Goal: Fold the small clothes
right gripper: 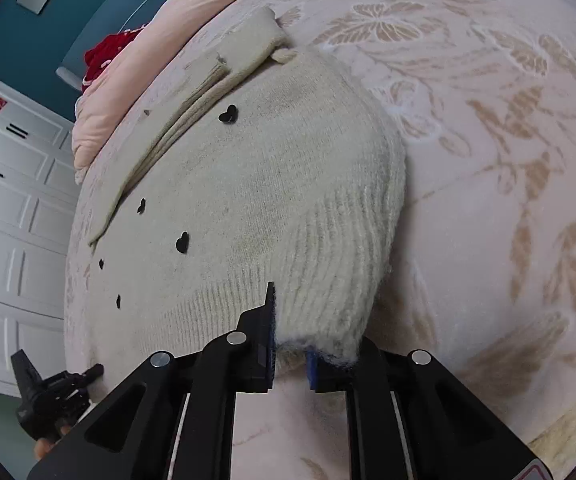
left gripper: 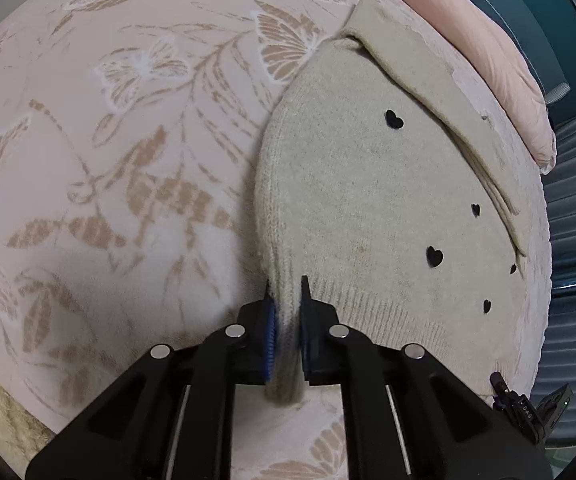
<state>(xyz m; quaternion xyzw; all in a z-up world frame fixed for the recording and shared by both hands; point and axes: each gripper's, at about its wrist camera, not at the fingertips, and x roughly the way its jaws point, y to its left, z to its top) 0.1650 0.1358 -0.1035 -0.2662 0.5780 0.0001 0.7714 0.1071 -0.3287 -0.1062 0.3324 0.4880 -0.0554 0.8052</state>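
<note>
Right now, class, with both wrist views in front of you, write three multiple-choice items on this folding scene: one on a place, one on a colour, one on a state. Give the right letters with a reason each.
1. Where does the left gripper hold the cream sweater?
A. at a corner of its ribbed hem
B. at its collar
C. at a heart button

2. What colour are the heart-shaped buttons?
A. red
B. black
C. white

3. What state is the right gripper in?
A. wide open above the sweater
B. shut on nothing
C. shut on the sweater's ribbed hem

Answers:
1 A: in the left wrist view the knit bunches between the pads at the hem's corner.
2 B: each heart shows dark against the cream knit.
3 C: in the right wrist view fuzzy ribbed knit is pinched between the jaws, above the butterfly-patterned blanket.
</note>
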